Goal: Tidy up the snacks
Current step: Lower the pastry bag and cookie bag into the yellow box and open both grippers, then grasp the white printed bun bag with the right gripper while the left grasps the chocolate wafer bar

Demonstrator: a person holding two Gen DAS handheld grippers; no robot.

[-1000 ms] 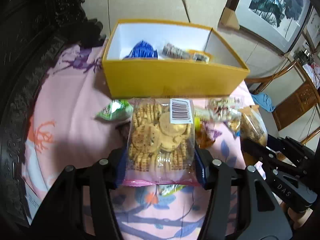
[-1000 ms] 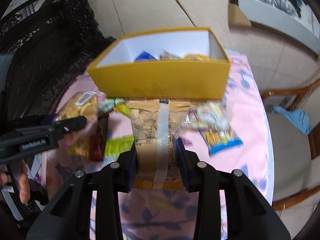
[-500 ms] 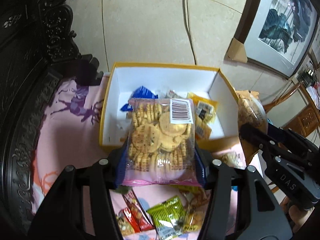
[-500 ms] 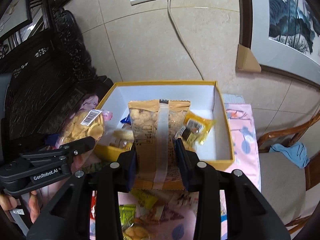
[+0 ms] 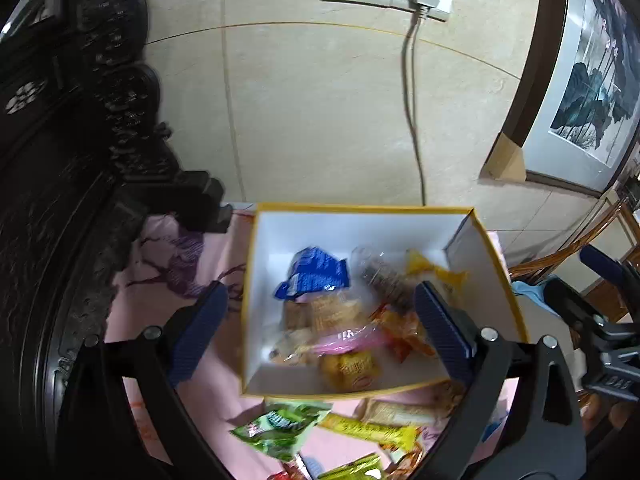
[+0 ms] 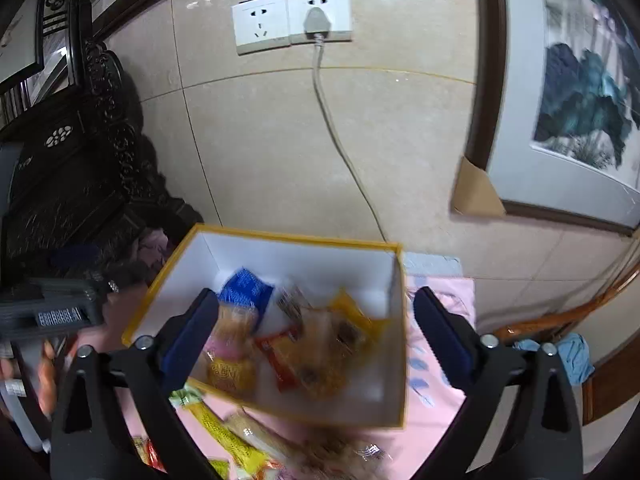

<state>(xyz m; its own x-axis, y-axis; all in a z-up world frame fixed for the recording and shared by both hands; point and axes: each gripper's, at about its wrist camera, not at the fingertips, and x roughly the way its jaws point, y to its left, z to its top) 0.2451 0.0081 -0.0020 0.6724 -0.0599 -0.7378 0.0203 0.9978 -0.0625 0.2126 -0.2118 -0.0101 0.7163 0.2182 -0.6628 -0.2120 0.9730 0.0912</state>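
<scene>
A yellow box with a white inside stands on the pink cloth against the wall. It holds several snack packs: a blue pack, the biscuit bag with a pink edge, an orange-brown bag and yellow packs. My left gripper is open and empty above the box. My right gripper is open and empty above the box too. The right gripper also shows at the right edge of the left wrist view.
Loose snacks lie on the pink cloth in front of the box: a green pack and a yellow bar. A dark carved wooden cabinet stands left. A wall socket with a cord is behind. A wooden chair is right.
Both grippers have opened and let go of their bags, which now lie inside the box. Both grippers have risen and tilted toward the wall.
</scene>
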